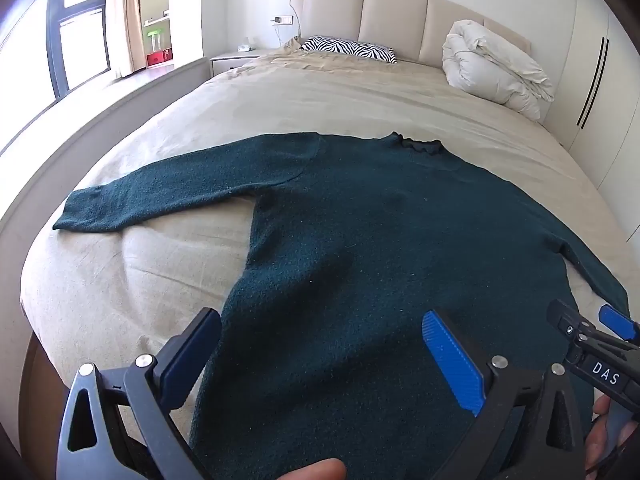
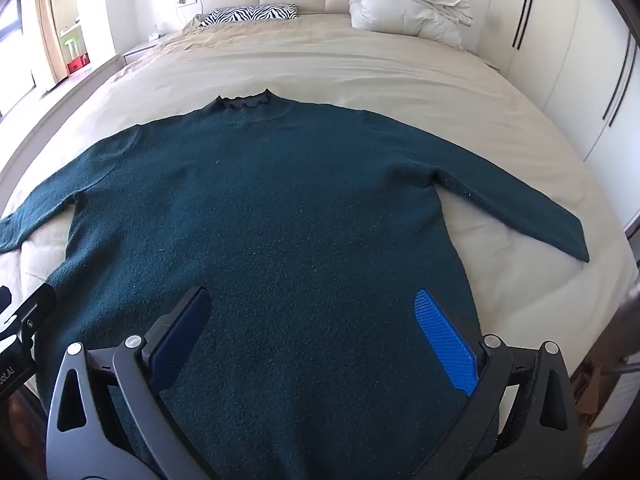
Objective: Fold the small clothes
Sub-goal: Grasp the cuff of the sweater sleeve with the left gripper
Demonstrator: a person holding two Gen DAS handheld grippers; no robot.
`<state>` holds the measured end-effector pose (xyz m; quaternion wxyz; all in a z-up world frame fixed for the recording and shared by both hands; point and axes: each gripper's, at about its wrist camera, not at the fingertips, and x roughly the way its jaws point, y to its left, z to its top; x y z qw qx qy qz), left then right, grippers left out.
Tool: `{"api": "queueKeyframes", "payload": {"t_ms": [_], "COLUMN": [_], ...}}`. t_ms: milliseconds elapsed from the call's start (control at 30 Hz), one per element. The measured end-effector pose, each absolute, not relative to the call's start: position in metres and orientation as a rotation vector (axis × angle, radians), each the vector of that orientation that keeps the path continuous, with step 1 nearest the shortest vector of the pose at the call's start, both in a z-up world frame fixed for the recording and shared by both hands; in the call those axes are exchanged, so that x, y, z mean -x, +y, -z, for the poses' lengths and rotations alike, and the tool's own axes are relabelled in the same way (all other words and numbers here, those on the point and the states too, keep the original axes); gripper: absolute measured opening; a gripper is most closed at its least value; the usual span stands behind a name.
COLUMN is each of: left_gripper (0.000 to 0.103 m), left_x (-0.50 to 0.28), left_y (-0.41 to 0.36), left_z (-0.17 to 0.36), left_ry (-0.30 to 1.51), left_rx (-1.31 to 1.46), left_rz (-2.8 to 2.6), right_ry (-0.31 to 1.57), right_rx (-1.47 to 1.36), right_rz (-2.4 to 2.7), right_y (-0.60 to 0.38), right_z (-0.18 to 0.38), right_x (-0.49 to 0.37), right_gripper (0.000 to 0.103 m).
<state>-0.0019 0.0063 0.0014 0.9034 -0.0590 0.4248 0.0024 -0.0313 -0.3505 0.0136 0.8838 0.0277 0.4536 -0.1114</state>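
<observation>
A dark teal knit sweater (image 1: 360, 220) lies flat on the beige bed, collar away from me, both sleeves spread out to the sides; it also shows in the right wrist view (image 2: 280, 208). My left gripper (image 1: 320, 344) is open and empty, hovering over the sweater's lower left part near the hem. My right gripper (image 2: 312, 328) is open and empty over the lower right part of the body. The right gripper's tip (image 1: 592, 332) shows at the right edge of the left wrist view. The hem is hidden below both grippers.
The beige bed (image 1: 320, 96) extends far ahead. A zebra-print pillow (image 1: 348, 48) and a folded white duvet (image 1: 492, 68) lie by the headboard. A nightstand (image 1: 228, 60) and a window are at left, white wardrobes (image 2: 580, 60) at right.
</observation>
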Motion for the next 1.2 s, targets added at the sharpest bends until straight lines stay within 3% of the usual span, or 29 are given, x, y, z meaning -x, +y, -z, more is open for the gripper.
{"api": "queueKeyframes", "payload": {"t_ms": [200,533,700,867,900,1000,1200], "left_gripper": [0.103,0.103,0.102,0.101,0.099,0.073,0.072], "left_x": [-0.009,-0.025,-0.026,-0.008,-0.007,-0.013,-0.013], "left_y": [0.058,0.257,0.306,0.349,0.356,0.368,0.37], "left_z": [-0.012,-0.025,0.012,0.041,0.05,0.073,0.091], "left_ry": [0.821,0.575,0.815,0.7,0.678,0.629,0.585], "left_rx": [0.154,0.666,0.764,1.045,1.119,1.239,1.308], "left_rz": [-0.07,-0.392,-0.491,-0.546,-0.538,-0.466,-0.445], "right_ry": [0.921,0.871,0.878,0.907,0.911,0.922,0.954], "right_rx": [-0.091,-0.14,-0.113,-0.105,-0.109,-0.109,-0.108], "right_rz": [0.144,-0.023,-0.056,-0.056,-0.056,-0.045,-0.043], "right_y": [-0.351,-0.322,-0.304,-0.299,-0.299,-0.3,-0.295], "right_z": [-0.023,-0.04,-0.034,-0.024,-0.022,-0.016,-0.005], "right_x": [0.022,0.003,-0.007,-0.017,-0.019,-0.023,-0.03], "right_gripper": [0.103,0.103,0.103,0.103,0.103,0.103,0.103]}}
